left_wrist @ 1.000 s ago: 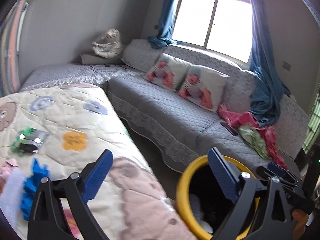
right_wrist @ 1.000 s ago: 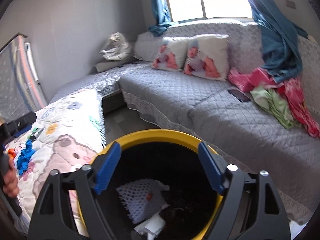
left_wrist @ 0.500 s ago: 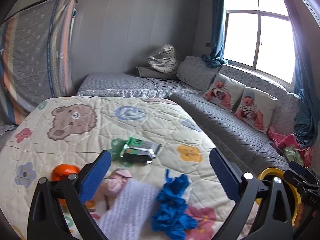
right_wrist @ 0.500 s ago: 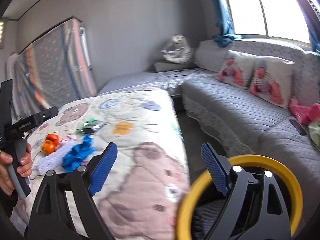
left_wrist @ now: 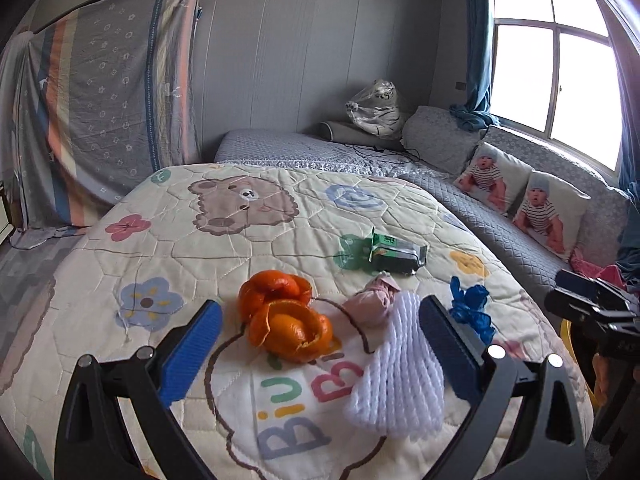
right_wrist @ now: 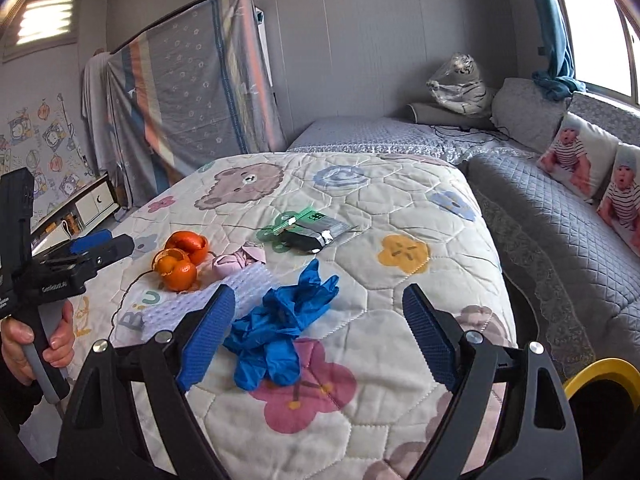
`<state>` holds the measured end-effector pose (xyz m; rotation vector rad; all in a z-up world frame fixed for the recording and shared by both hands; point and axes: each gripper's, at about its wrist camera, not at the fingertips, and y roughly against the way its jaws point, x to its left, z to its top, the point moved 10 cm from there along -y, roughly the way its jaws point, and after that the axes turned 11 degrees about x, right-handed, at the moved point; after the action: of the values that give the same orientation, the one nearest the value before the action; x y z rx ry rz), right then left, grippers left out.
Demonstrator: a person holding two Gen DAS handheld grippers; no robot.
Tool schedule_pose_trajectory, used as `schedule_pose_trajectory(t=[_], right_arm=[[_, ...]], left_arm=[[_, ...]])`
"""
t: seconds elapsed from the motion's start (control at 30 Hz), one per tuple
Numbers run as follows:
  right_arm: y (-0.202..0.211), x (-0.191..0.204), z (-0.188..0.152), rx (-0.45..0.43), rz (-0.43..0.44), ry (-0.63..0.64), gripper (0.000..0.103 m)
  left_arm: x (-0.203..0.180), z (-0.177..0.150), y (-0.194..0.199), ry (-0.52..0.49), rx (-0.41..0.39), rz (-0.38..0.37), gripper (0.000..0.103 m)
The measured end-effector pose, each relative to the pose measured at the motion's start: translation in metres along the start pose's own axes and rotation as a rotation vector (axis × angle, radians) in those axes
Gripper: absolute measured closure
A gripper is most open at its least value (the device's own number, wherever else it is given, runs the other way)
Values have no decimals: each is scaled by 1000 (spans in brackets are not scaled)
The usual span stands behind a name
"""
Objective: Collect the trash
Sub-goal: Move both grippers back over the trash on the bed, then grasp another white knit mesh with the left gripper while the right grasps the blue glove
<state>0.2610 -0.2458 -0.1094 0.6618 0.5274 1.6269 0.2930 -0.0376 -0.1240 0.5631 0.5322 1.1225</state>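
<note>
Hovering low over the near edge of the cartoon-print quilted bedspread, both hand-held grippers stand released with nothing between their blue pads. The right gripper faces the crumpled blue rubber gloves, which lie just beyond its fingertips; the left gripper frames the curled orange peels, with the white foam fruit net against its right finger and a small pink crumpled wrapper just beyond. Farther off lies a green and silver foil snack packet. The yellow-rimmed black bin waits on the floor at the near right corner of the bed.

The step in hand looks like choosing the next piece. For the gloves, I would lower the right jaws so the pads straddle the thickest bunch, not a loose finger, and press lightly into the soft quilt before closing, taking care not to pinch the bedspread. The peels are brittle and cupped; a gentle squeeze across both should lift them together
</note>
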Motion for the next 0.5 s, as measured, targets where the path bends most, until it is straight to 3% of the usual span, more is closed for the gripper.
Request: schedule_pose_trajectory(t=[0.3, 0.5], right_arm=[[-32, 3, 5, 93, 66, -46, 25], [-61, 3, 2, 165, 90, -83, 34]], left_arm=[[-33, -27, -1, -81, 30, -102, 8], [-53, -38, -19, -116, 83, -149, 20]])
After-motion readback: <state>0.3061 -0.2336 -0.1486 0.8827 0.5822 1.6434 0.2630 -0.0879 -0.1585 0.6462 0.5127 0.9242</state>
